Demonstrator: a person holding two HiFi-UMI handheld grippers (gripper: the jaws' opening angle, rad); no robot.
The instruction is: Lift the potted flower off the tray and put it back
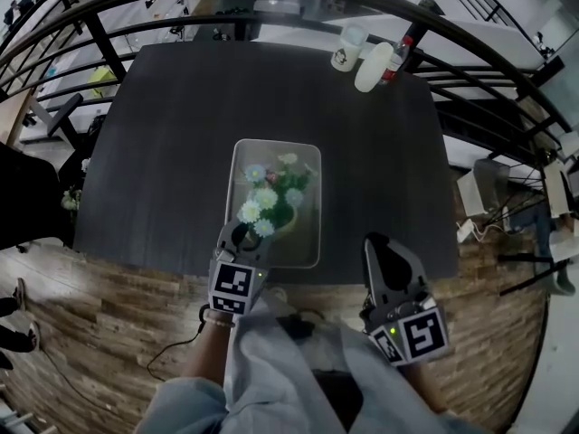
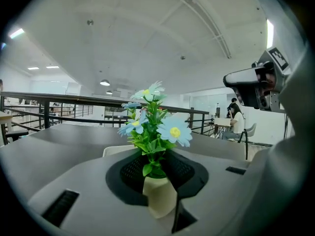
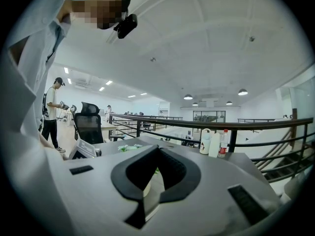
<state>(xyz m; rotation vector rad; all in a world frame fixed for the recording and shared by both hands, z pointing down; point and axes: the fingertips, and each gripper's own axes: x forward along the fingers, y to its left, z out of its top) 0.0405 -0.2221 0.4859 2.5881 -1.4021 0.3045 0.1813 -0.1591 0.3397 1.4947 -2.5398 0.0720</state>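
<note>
The tray (image 1: 306, 235), a pale rectangular one, lies on the dark table (image 1: 172, 134) near the table's front edge. The potted flower (image 1: 270, 204) is over the near left part of the tray, with its white and light blue blossoms spread toward the tray's middle. Whether the pot stands on the tray floor or hangs just above it, I cannot tell. The left gripper (image 1: 246, 236) comes in over the near left corner of the tray. Its two jaws are clamped on the cream pot from both sides, and the green stems and flowers rise above the dark pads. The right gripper (image 1: 379, 242) is to the right of the tray, apart from it, by the front edge of the table. Its jaws stand only a little apart and nothing is gripped between them. Beyond the far side of the tray, at the back edge of the table, stand a white mug (image 1: 347, 49), a white bottle (image 1: 373, 67) and a bottle with a red cap (image 1: 399, 56), close beside each other.
</note>
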